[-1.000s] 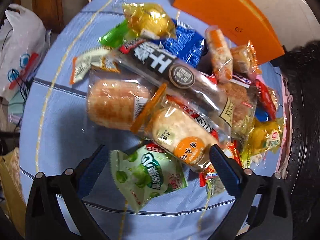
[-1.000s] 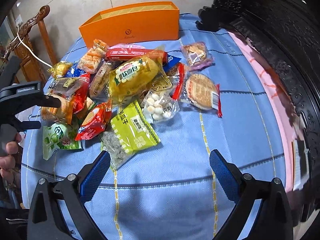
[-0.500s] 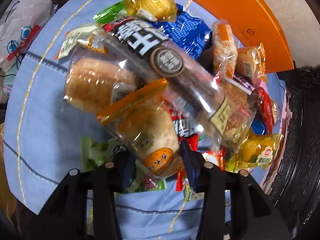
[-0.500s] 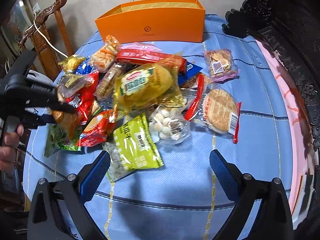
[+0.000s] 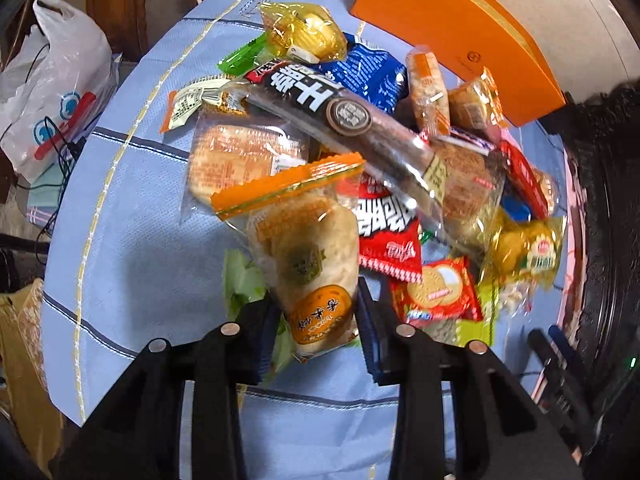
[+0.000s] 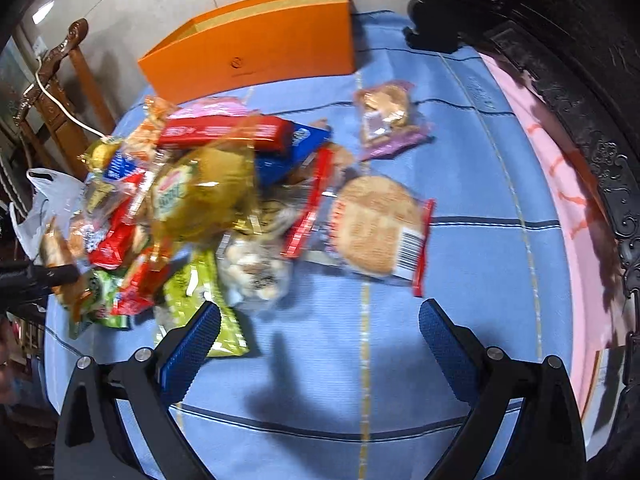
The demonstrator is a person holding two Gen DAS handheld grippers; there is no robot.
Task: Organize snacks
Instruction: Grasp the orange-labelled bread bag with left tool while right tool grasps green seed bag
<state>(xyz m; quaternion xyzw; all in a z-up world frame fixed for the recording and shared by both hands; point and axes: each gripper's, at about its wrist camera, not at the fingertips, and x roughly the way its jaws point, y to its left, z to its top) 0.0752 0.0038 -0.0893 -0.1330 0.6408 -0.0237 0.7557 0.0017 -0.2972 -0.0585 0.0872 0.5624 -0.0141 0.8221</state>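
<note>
My left gripper (image 5: 318, 320) is shut on a clear rice-cracker pack (image 5: 308, 248) with an orange top seal, held tilted above the snack pile (image 5: 360, 128). Under it lies a green candy bag (image 5: 240, 280). A long black bar (image 5: 340, 120), a red biscuit pack (image 5: 436, 292) and a yellow bun pack (image 5: 524, 248) lie in the heap. The orange box (image 5: 452, 28) stands at the back, also in the right wrist view (image 6: 256, 52). My right gripper (image 6: 320, 336) is open and empty above the blue tablecloth (image 6: 360, 400), near a lime-green packet (image 6: 208, 304) and a round pastry pack (image 6: 376, 228).
A white plastic bag (image 5: 56, 80) and wooden chair (image 6: 60, 92) stand off the table's left side. Dark carved furniture (image 6: 560, 40) borders the right. A purple-wrapped snack (image 6: 388, 120) lies apart near the box. The left gripper shows at the left edge of the right wrist view (image 6: 36, 276).
My left gripper closed on the rice-cracker pack and lifted it from the pile. My right gripper moved in closer to the table and snacks, still open.
</note>
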